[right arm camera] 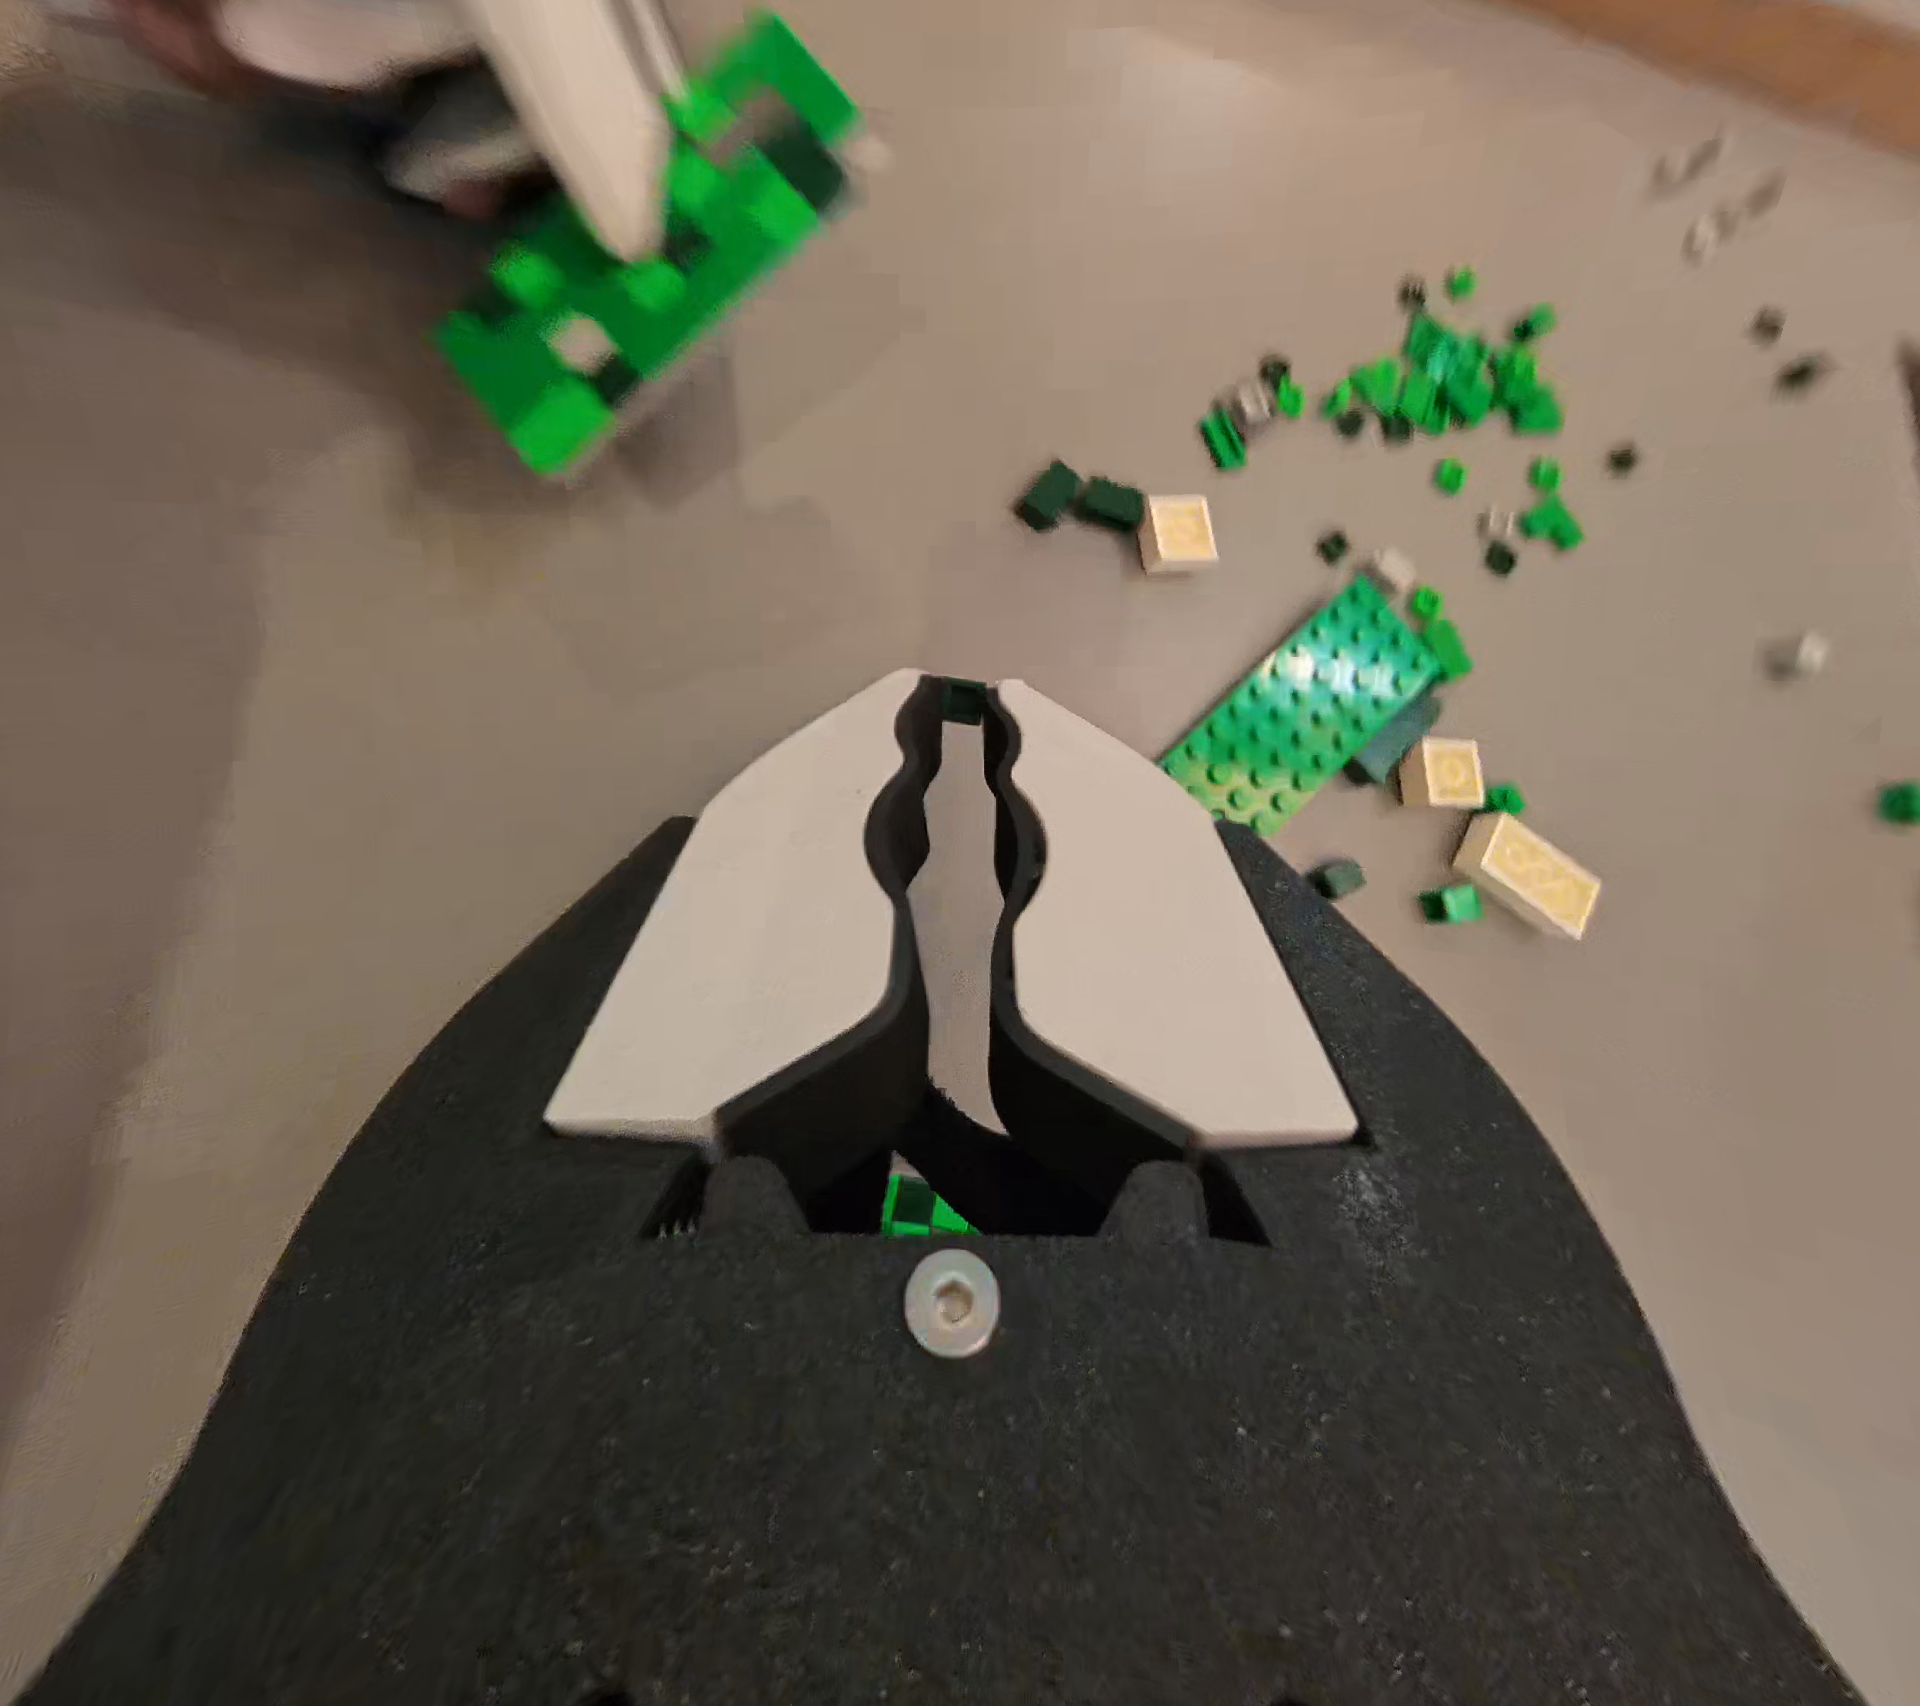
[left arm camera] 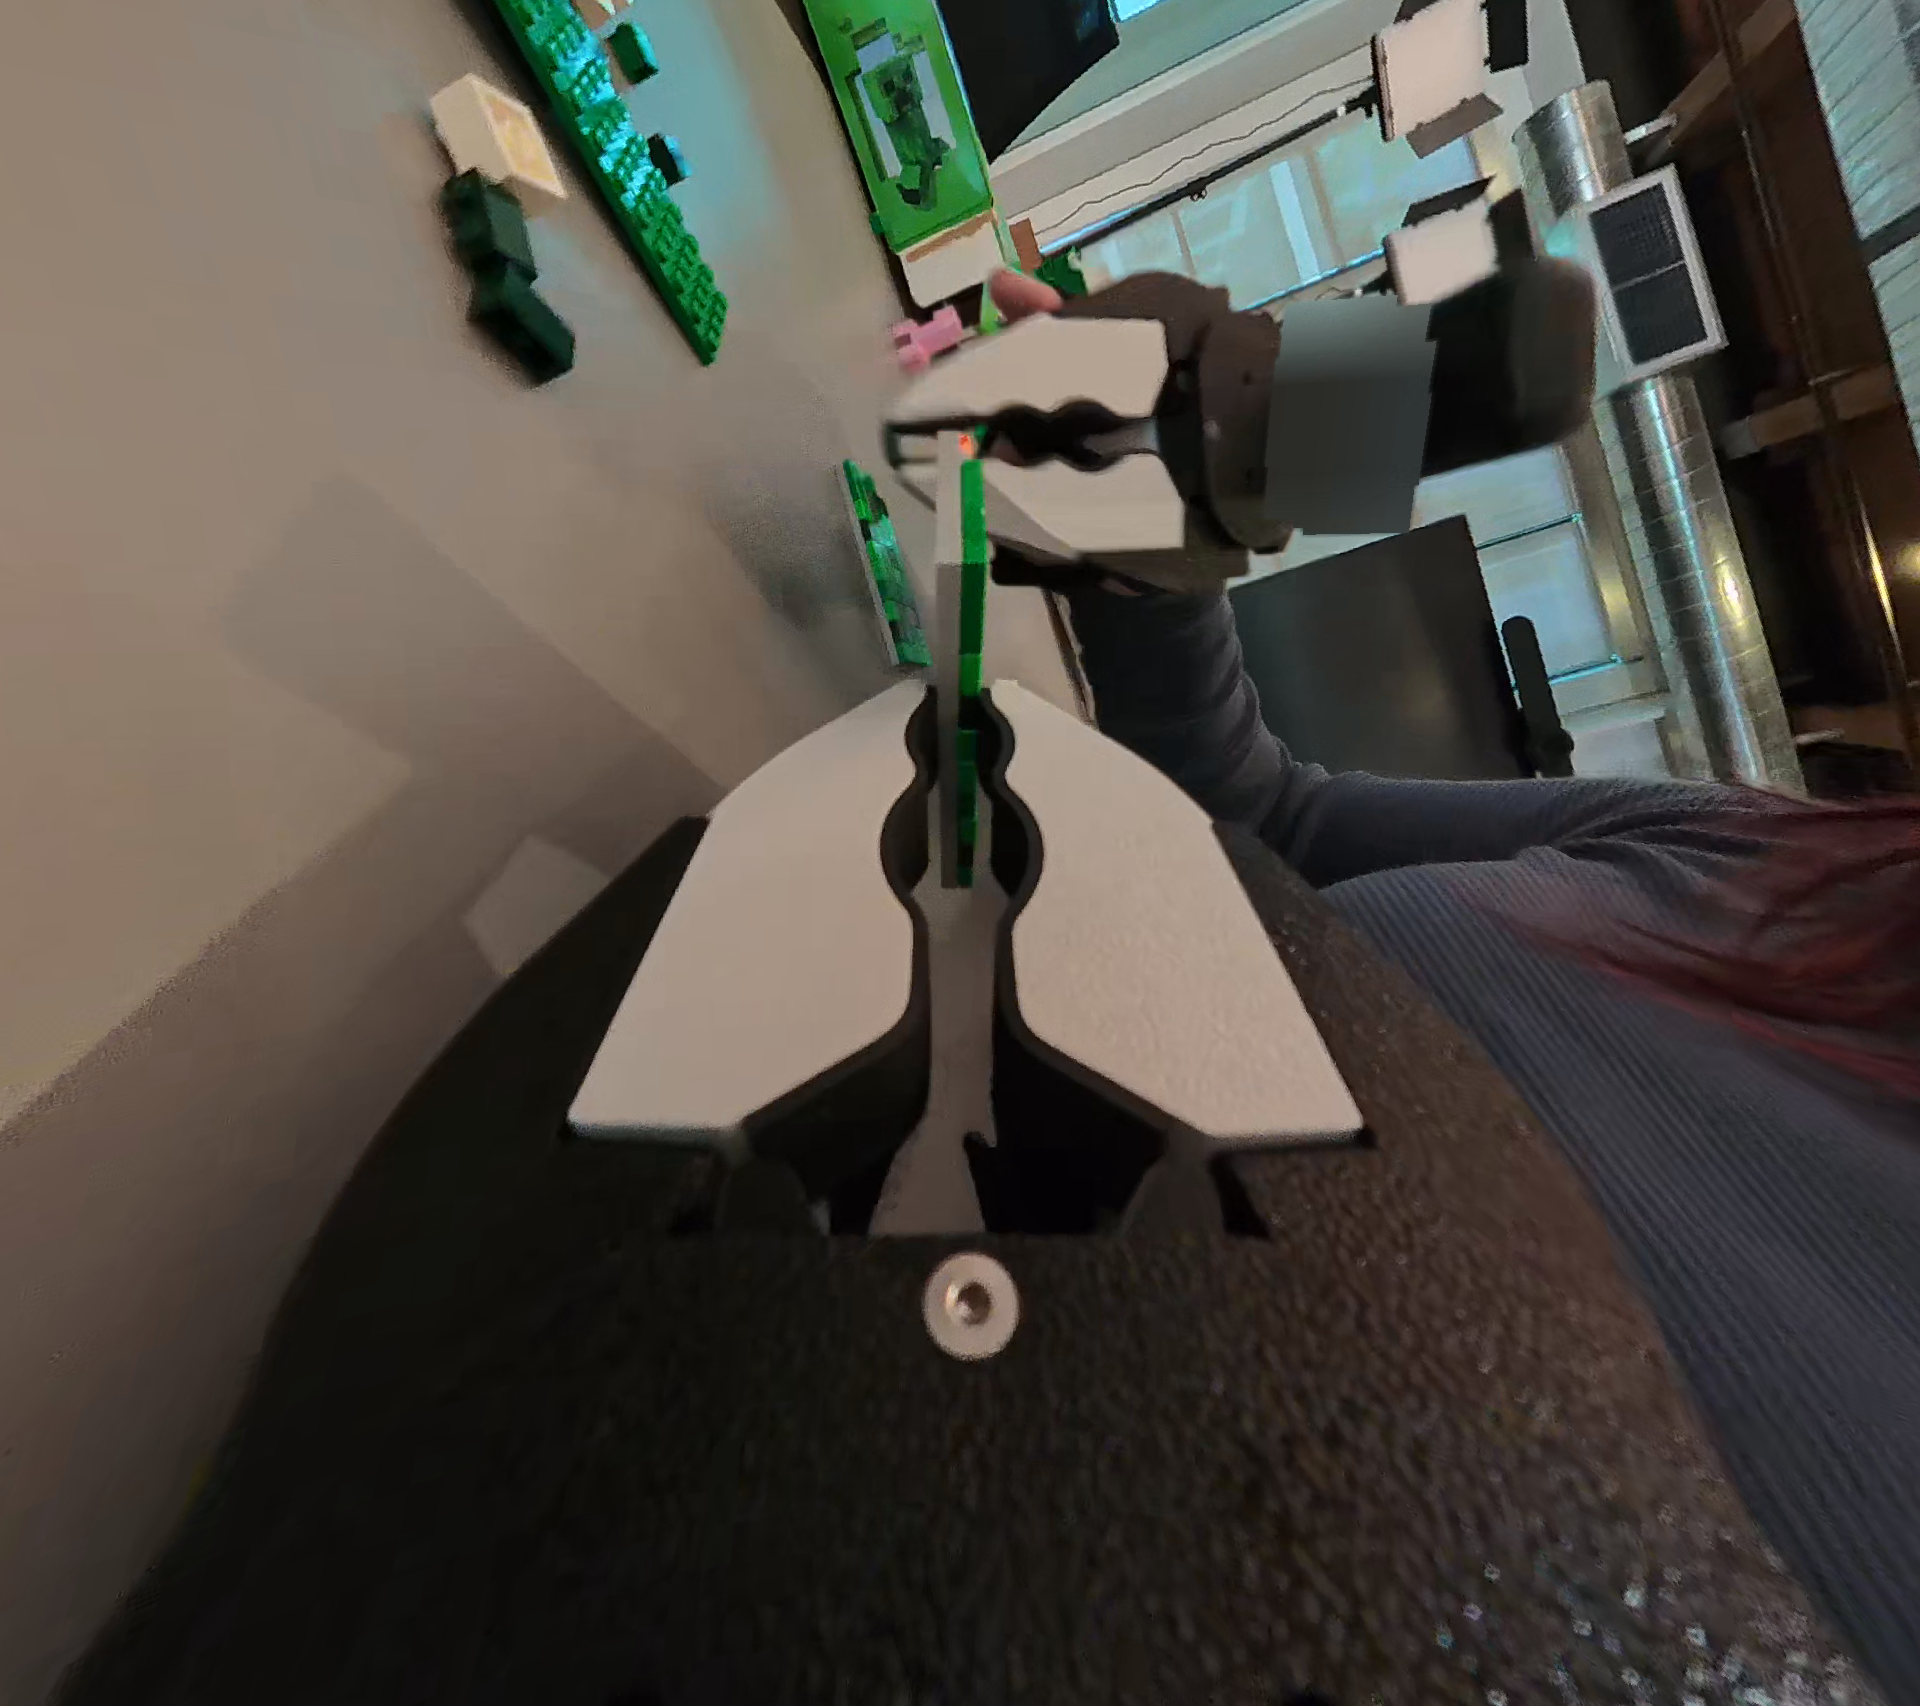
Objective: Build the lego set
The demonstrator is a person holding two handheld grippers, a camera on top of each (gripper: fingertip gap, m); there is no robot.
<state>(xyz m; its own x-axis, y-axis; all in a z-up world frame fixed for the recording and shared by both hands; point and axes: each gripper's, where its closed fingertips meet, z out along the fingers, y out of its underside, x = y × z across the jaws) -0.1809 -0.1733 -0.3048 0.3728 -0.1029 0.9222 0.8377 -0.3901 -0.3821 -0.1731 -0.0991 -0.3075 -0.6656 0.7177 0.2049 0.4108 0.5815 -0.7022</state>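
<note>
Between the left tongs (left arm camera: pixel 961 721) we see a flat green brick panel (left arm camera: pixel 971 617) on a grey backing, held edge-on and clamped by both pads, its far end reaching up toward the right tongs (left arm camera: pixel 914 441). From the right wrist view the same panel (right arm camera: pixel 634 254) shows its face: a patchwork of light and dark green tiles, held above the grey table (right arm camera: pixel 312 617) (motion blur smears its edges).

The right tongs (right arm camera: pixel 961 700) are closed on a small dark green brick (right arm camera: pixel 961 706), pinched at the very tips. In the left wrist view those tips seem to sit just at the panel's upper end, though the blur there keeps us from saying whether they touch.

On the table lie a studded green baseplate (right arm camera: pixel 1309 721), several tan blocks (right arm camera: pixel 1179 534), two dark green bricks (right arm camera: pixel 1081 503) and a scatter of small green pieces (right arm camera: pixel 1455 389). A green box (left arm camera: pixel 904 98) stands at the table's far edge.
</note>
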